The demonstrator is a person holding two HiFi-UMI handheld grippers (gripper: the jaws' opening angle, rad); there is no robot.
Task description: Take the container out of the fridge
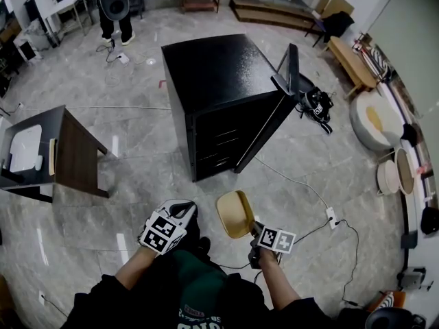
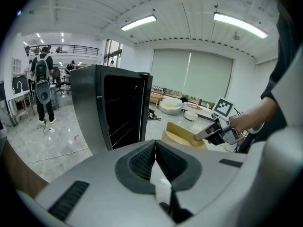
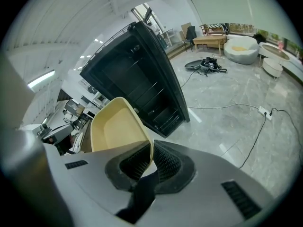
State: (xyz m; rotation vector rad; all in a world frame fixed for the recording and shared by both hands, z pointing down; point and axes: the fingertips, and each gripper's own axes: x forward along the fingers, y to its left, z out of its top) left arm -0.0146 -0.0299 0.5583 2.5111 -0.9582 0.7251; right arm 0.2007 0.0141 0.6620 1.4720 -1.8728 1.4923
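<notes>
Yellow container point(image 3: 116, 126) is clamped by its rim in right hand-held gripper point(image 3: 151, 149); left hand-held gripper point(image 2: 155, 148) closed.

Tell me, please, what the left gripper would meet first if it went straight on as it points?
Probably the open fridge: the left gripper aims at its front, though depth is unclear.

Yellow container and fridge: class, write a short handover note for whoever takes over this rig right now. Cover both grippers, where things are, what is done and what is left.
Right gripper: fingers shut on the rim of the yellow container, held above the floor, apart from the fridge.
Left gripper: shut, nothing in it.
Fridge door: open.
Done: the container is out of the fridge.
Left: probably set the container down somewhere; perhaps close the door.
</notes>
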